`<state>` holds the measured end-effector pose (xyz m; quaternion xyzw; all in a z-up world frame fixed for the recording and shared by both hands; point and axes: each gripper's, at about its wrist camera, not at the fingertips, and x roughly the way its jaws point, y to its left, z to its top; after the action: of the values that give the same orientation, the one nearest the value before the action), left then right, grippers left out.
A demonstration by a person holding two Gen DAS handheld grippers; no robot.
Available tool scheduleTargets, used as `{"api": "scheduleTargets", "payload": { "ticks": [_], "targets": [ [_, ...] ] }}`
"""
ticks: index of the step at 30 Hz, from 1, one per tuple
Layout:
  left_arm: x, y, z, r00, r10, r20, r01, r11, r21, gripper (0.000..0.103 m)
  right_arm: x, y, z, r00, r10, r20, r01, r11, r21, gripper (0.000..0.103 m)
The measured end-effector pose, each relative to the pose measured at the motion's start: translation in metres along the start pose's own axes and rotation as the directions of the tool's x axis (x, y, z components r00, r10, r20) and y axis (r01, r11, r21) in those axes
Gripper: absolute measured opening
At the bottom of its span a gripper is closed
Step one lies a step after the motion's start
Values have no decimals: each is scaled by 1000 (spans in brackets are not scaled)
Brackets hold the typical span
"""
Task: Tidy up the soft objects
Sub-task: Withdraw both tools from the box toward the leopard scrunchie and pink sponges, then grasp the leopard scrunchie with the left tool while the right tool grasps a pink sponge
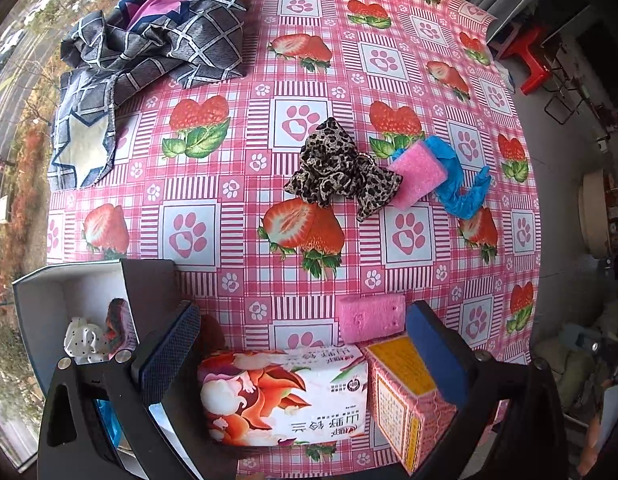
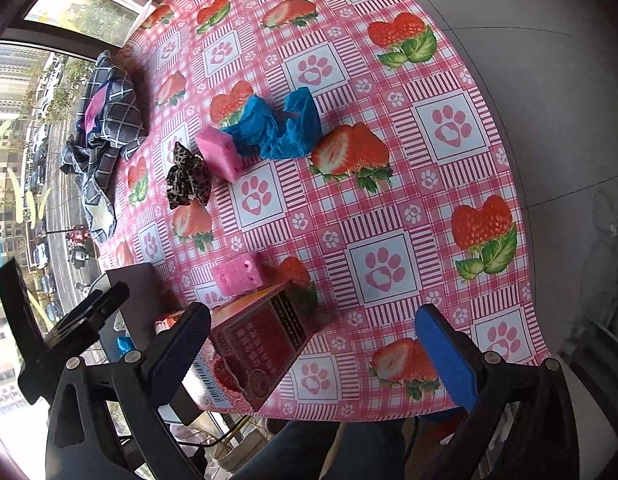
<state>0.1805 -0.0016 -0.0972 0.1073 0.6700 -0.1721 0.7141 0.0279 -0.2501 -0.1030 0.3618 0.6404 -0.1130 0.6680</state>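
Note:
My left gripper [image 1: 305,360] is open above a floral tissue pack [image 1: 285,396] and a pink printed carton [image 1: 405,396] at the table's near edge. A pink sponge [image 1: 371,317] lies just beyond them. Mid-table lie a leopard-print scrunchie [image 1: 341,168], a second pink sponge [image 1: 417,174] and a crumpled blue plastic glove [image 1: 457,178]. My right gripper [image 2: 313,344] is open over the carton [image 2: 261,348]. The same sponges [image 2: 237,274] [image 2: 221,152], scrunchie [image 2: 187,178] and glove [image 2: 277,128] lie beyond it.
An open white box [image 1: 41,300] at the near left holds a dotted white scrunchie [image 1: 85,340] and another soft item. A grey checked cloth [image 1: 149,52] is heaped at the far left. The pink strawberry tablecloth [image 1: 309,80] covers the table; floor lies right.

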Motion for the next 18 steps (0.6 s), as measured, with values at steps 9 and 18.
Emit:
{"api": "scheduleTargets", "payload": {
  "ticks": [9,18],
  "targets": [
    [49,15,59,999,39,-8,-40,982,-185,103,38,-7,41,1000,-25,12,25,1000,0,103],
    [85,29,83,992,129,17,-117,943,-311,103,75,7,102,997,-62,50,61,998,22,103]
  ]
}}
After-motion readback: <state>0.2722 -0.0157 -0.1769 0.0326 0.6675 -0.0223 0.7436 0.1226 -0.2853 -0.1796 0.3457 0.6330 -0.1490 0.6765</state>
